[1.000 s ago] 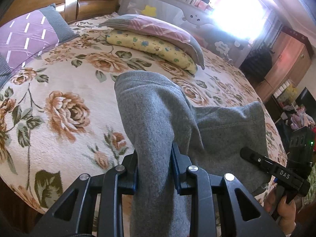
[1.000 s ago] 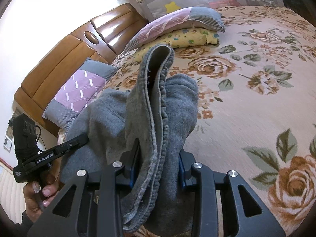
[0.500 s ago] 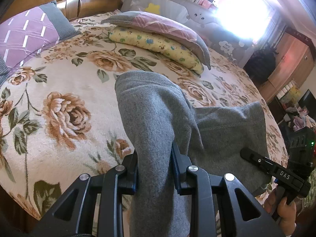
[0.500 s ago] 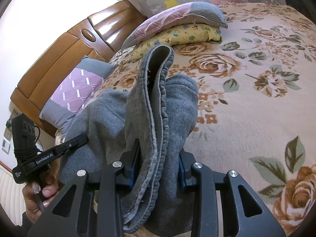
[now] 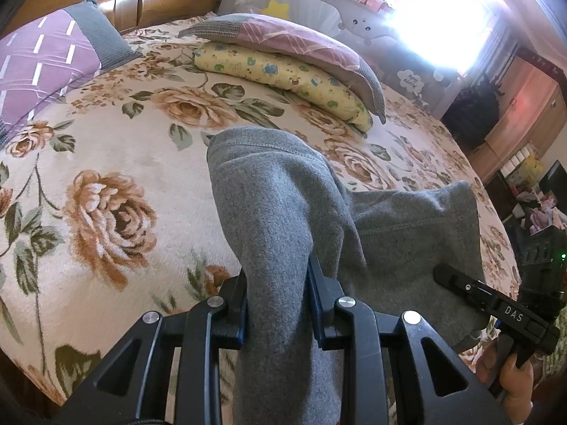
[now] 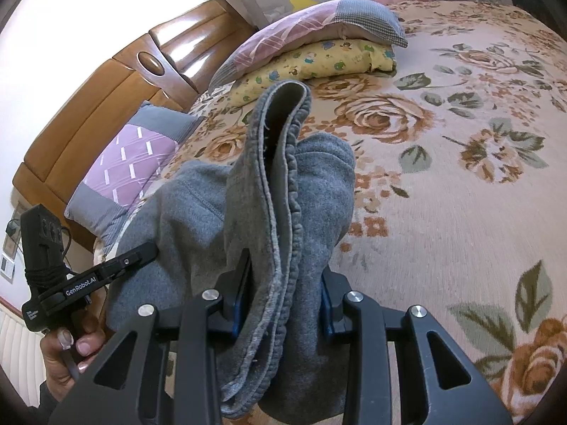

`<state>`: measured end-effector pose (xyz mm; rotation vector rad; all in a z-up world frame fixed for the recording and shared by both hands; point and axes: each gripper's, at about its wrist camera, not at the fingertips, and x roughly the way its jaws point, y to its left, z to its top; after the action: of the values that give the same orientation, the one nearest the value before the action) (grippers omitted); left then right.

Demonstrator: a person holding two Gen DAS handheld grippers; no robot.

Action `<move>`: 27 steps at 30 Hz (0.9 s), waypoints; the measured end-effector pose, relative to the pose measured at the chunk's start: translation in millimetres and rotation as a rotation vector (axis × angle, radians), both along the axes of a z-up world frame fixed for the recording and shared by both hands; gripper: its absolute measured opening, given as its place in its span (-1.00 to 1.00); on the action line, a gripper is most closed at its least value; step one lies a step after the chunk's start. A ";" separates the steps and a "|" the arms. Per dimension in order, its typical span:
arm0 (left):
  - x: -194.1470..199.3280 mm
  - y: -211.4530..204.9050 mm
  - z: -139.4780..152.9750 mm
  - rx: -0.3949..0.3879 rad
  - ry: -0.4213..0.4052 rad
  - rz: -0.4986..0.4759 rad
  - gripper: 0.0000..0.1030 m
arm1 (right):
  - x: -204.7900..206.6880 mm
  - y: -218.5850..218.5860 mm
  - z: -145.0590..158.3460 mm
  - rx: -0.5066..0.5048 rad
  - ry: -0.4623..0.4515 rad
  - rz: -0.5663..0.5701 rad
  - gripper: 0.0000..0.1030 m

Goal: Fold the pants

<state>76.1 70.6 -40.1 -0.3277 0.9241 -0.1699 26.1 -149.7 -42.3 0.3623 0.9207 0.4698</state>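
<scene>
The grey pants [image 5: 280, 212] hang between my two grippers above the floral bed [image 5: 117, 148]. My left gripper [image 5: 278, 304] is shut on a bunched fold of the grey cloth. My right gripper [image 6: 285, 301] is shut on the elastic waistband end of the pants [image 6: 283, 184], which stands up in a loop. The right gripper also shows at the right edge of the left wrist view [image 5: 496, 304], and the left gripper at the left of the right wrist view [image 6: 117, 265], each with cloth stretched toward it.
A pink-grey pillow [image 5: 283, 35] lies on a yellow patterned one [image 5: 283, 74] at the far side of the bed. A purple cushion [image 5: 42, 67] leans on the wooden headboard [image 6: 106, 106]. A bed rail [image 5: 319, 3] and a cupboard [image 5: 524, 106] stand beyond.
Both grippers have moved forward over the bed with the pants; the pillows and headboard appear slightly closer. The grips are unchanged.
</scene>
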 end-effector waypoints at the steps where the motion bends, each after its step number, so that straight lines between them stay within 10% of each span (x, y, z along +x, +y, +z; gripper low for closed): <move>1: 2.9 -0.2 -0.7 0.002 0.002 -0.001 -0.49 | 2.7 -0.1 -1.0 0.000 0.001 -0.002 -0.34; 27: 46.3 2.5 -32.9 0.012 0.064 0.001 -0.48 | 55.5 -3.1 -38.4 0.010 0.074 -0.024 -0.33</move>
<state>122.4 73.1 -73.0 -0.3238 0.9875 -0.1531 81.6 -152.8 -80.8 0.4017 0.9849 0.4419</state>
